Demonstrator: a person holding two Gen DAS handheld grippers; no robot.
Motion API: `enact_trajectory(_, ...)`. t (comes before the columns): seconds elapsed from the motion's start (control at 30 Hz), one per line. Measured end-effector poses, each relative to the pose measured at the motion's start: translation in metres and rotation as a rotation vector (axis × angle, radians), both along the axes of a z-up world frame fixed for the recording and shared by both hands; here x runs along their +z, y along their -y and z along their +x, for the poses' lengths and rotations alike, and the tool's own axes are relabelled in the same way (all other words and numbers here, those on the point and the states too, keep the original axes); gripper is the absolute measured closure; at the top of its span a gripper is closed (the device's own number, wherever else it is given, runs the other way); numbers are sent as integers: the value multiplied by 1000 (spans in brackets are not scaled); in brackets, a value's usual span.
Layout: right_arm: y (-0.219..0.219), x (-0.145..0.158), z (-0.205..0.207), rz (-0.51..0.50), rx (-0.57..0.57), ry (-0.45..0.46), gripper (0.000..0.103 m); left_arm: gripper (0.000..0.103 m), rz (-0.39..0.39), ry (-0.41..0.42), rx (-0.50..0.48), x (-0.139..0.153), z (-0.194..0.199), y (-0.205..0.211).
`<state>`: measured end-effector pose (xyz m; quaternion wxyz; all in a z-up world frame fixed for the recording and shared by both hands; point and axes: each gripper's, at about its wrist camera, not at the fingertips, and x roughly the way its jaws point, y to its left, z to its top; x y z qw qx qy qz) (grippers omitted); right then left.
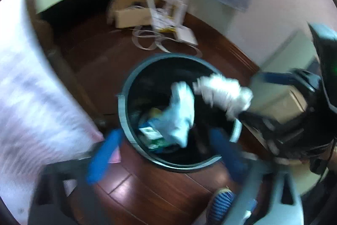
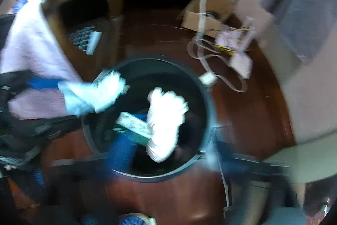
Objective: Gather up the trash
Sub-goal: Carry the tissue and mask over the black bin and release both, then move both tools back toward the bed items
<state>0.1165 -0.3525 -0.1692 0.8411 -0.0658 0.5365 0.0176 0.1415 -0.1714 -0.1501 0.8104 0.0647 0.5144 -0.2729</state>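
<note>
Trash: two white crumpled wads, one (image 1: 181,113) falling between left gripper (image 1: 164,153) blue fingers, other (image 2: 164,119) below right gripper (image 2: 170,153), both over dark bin (image 1: 124,102) at frame centre. Jaws wide, holding nothing. Drop seemingly done; cables (image 1: 147,39) at 12 o'clock remain.

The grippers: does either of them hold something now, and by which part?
Nothing seems held. The left gripper and right gripper stand wide open; the bluish wad and white wad are loose above the bin. Blur leaves doubt.
</note>
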Motion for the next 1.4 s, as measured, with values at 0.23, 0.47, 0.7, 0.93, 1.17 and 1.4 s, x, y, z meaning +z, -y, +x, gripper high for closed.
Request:
enact_trajectory(0.23,21,2,4,5,-91,8,0,1,58,76,75,2,-9,-16)
enact_trajectory(0.47,10,18,0,-8,-49,54,0,1,58,111,71,19,-14,-20)
enact_trajectory(0.7,7,43,-5,-5,-53,103,0,1,34,161,74,46,-23,-24)
enact_trajectory(0.93,-6,73,-10,4,-29,166,0,1,8,209,107,73,-28,-36)
enact_trajectory(1.17,-27,96,-5,12,10,221,0,1,11,280,166,98,-30,-59)
enact_trajectory(1.4,-59,116,5,21,73,269,0,1,5,340,252,119,-28,-90)
